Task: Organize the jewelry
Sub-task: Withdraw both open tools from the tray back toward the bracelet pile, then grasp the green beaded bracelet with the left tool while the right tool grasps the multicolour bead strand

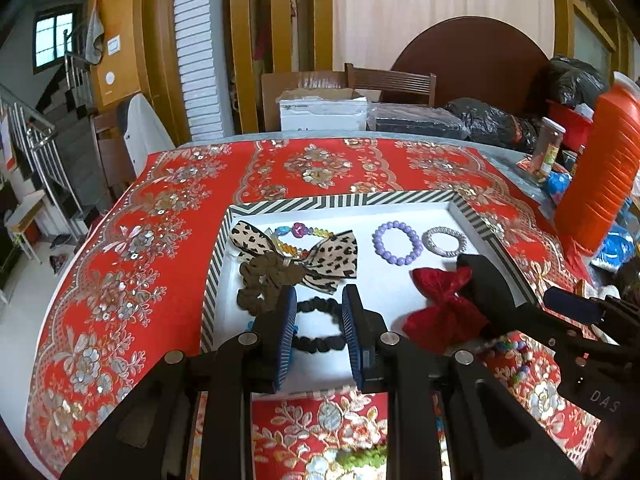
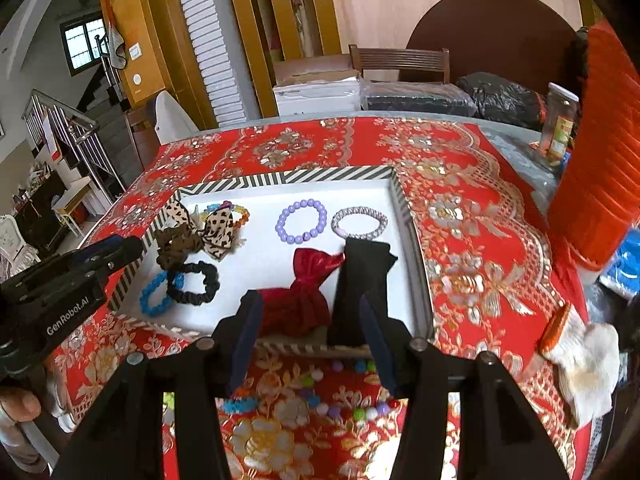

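Hovering above the tray's near edge, left gripper [image 1: 319, 330] holds its fingers apart, empty, a black scrunchie [image 1: 320, 330] lying between them below. Right gripper [image 2: 310, 338] likewise has fingers apart, empty, over the red bow [image 2: 304, 292]. Inside the striped tray [image 2: 280, 178] on the worktop: purple bead bracelet [image 2: 301, 221] at 12 o'clock, leopard bow [image 2: 218, 228] at 10 o'clock.

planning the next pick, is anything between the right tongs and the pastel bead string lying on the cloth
Nothing visible: the bead string lies on the red cloth just ahead of the open right tongs, outside the tray.
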### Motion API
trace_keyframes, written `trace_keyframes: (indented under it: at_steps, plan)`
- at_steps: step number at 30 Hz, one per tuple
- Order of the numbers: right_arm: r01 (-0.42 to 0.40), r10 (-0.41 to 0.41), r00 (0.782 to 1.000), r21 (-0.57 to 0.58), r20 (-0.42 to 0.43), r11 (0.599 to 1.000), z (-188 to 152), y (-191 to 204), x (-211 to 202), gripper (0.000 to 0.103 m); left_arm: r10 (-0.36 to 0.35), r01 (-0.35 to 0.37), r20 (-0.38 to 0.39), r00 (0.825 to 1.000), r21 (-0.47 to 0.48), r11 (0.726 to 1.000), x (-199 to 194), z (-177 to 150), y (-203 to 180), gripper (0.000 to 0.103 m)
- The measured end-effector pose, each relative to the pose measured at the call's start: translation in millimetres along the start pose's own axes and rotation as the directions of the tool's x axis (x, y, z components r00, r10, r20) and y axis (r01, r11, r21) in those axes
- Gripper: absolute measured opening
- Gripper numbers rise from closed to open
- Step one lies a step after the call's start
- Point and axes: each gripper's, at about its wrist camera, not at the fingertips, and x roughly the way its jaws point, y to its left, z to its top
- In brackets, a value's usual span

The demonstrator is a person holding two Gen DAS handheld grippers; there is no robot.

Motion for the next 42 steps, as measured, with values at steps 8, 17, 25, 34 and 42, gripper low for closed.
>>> trace_keyframes:
  at_steps: [8, 17, 25, 34, 42]
  plan:
    - [0.004, -0.004, 1.000, -0.019, 0.008, 1.000, -13, 4, -15, 0.054, 0.000, 0.000, 0.011, 1.000, 0.007, 1.000, -18, -12, -7, 0.021]
    - [0.010, -0.009, 1.000, -0.033, 0.022, 0.999, -25, 0, -34, 0.054, 0.003, -0.003, 0.020, 1.000, 0.009, 1.000, -30, -21, -11, 0.022]
    - [0.015, -0.014, 1.000, -0.029, 0.019, 0.999, -32, -4, -43, 0.054, 0.000, 0.000, 0.016, 1.000, 0.011, 1.000, -36, -28, -14, 0.022]
    - [0.007, -0.007, 1.000, -0.033, 0.006, 0.999, -39, -2, -43, 0.054, -0.002, 0.002, 0.004, 1.000, 0.011, 1.000, -36, -32, -12, 0.022]
    - [0.003, -0.003, 1.000, -0.027, -0.012, 1.000, -40, -4, -36, 0.055, -0.004, 0.004, -0.019, 1.000, 0.003, 1.000, -30, -34, -8, 0.022]
